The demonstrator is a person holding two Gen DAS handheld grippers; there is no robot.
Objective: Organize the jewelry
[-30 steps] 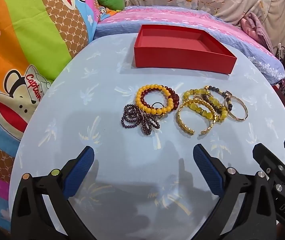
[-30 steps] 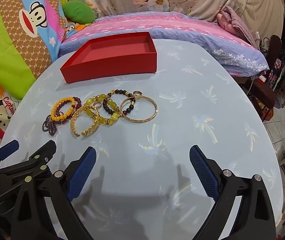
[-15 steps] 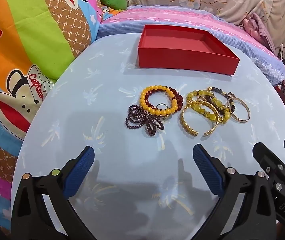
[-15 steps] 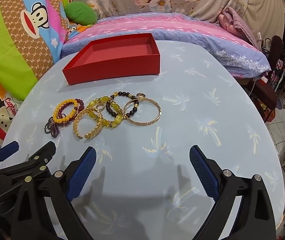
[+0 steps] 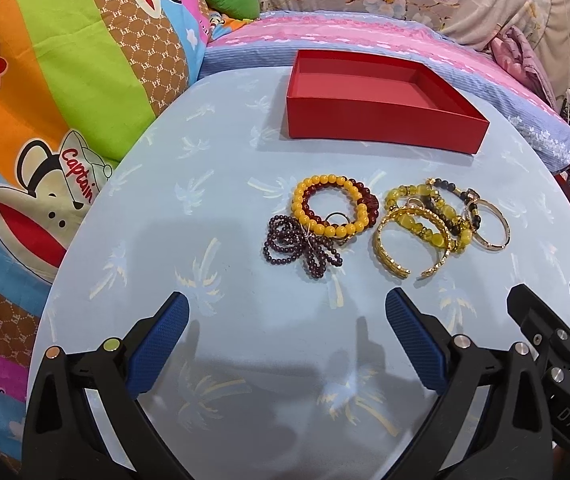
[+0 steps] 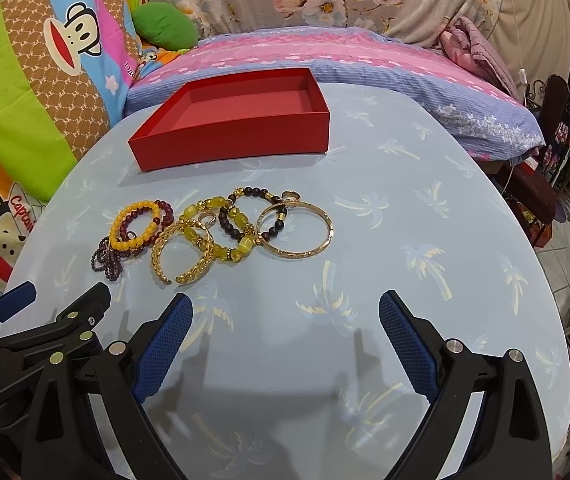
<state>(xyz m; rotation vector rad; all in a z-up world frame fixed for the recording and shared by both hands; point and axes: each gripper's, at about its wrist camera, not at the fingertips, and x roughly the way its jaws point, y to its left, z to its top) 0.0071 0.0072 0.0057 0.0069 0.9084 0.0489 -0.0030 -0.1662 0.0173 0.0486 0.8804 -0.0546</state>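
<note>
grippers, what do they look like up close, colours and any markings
Both match: the left gripper and right gripper have matte black plastic arms tipped with dark blue textured pads, with round silver and brass bolts. White letters "DAS" mark the right gripper's body in the left wrist view.

Box (image 5: 381,128): matt red cardboard. Bangle (image 6: 295,232): polished gold-coloured metal. Yellow bead bracelet (image 5: 331,206): smooth, glossy. Counter (image 5: 213,184): covered in smooth printed cloth. Fingers (image 6: 163,346): black plastic with textured blue pads.

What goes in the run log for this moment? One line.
left gripper: open, empty | right gripper: open, empty | bracelets: on table | box: empty
</note>
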